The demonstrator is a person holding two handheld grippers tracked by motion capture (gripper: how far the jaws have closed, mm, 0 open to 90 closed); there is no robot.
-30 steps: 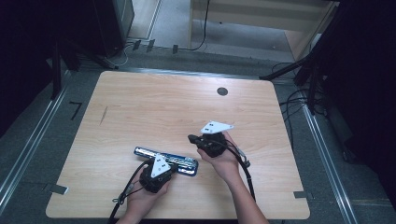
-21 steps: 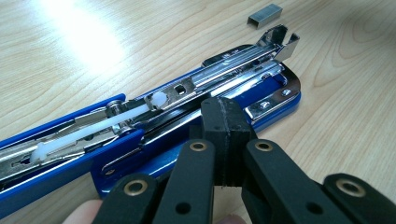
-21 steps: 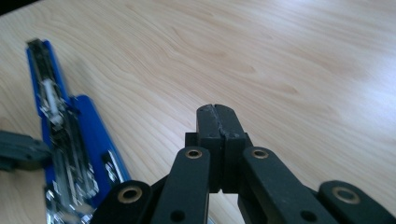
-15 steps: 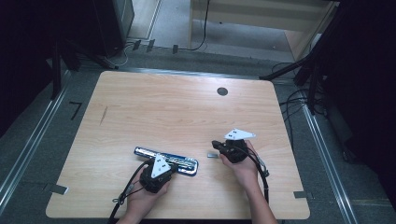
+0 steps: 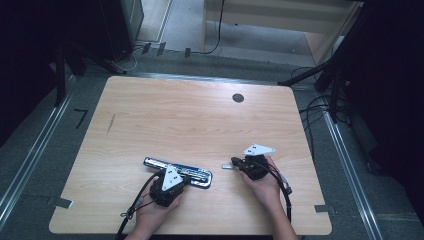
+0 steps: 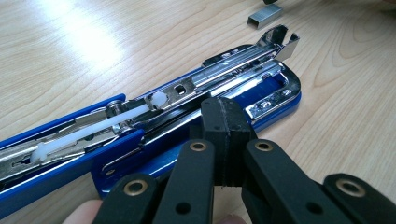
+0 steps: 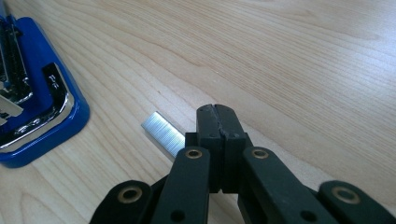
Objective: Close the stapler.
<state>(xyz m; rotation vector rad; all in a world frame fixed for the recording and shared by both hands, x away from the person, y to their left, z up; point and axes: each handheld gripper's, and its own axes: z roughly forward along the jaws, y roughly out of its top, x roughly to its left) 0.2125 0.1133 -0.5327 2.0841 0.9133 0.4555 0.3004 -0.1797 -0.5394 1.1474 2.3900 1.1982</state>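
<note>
While bare table (image 5: 200,120) stretches ahead, both pressed-together grippers, left gripper (image 6: 224,135) on the opened stapler (image 6: 187,100) and right gripper (image 7: 217,135), partly cover the staple strip (image 7: 163,133).

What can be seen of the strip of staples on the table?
The strip of staples is a short silvery metal bar of fine staples packed side by side. It lies flat on the wooden table, a little apart from the open end of the blue stapler. The right gripper, jaws shut, sits right at the strip's near end, which its jaws hide; whether they touch cannot be told. In the left gripper view the strip lies beyond the stapler's raised metal magazine.
</note>
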